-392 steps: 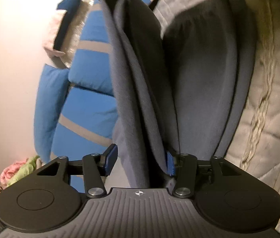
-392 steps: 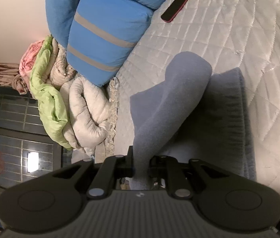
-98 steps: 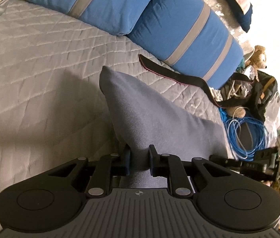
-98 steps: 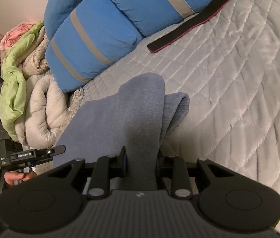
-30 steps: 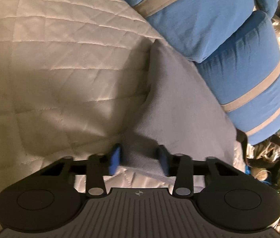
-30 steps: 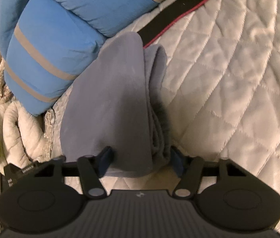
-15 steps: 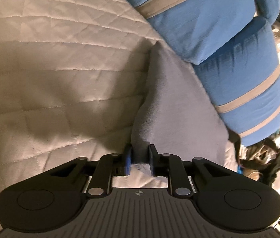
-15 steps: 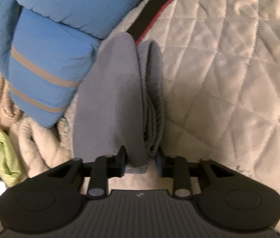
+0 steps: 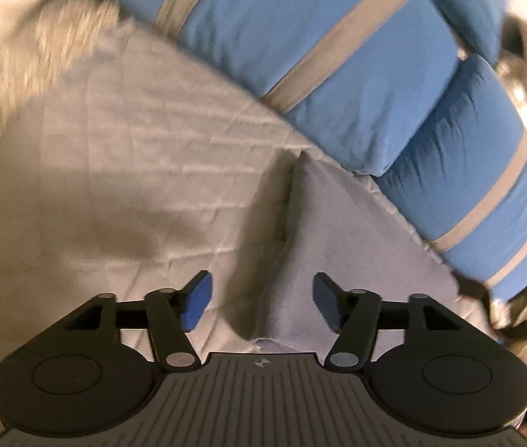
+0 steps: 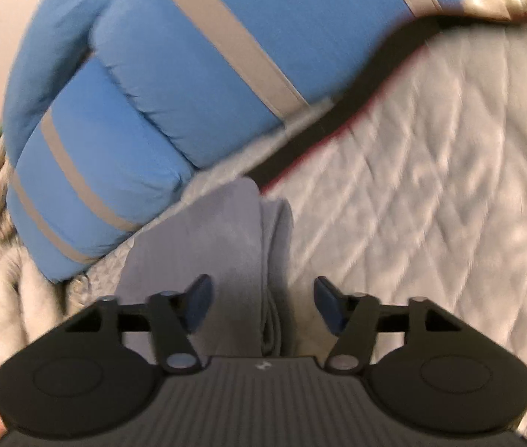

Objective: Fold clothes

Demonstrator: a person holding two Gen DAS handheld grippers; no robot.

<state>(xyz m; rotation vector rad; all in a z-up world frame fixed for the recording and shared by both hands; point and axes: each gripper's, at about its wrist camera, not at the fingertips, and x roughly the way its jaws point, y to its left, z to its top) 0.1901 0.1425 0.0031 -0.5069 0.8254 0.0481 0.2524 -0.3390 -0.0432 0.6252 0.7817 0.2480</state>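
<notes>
Left gripper point(image 9: 259, 301) and right gripper point(image 10: 261, 303) are both gaping wide, gripping nothing, letting the folded grey garment point(image 9: 341, 238) lie on the quilt point(image 9: 114, 186), pillows point(image 9: 338, 56) at 1 o'clock.

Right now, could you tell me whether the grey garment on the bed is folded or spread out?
Folded: the grey garment lies in a narrow stack on the quilt, with layered edges showing along its side.
</notes>
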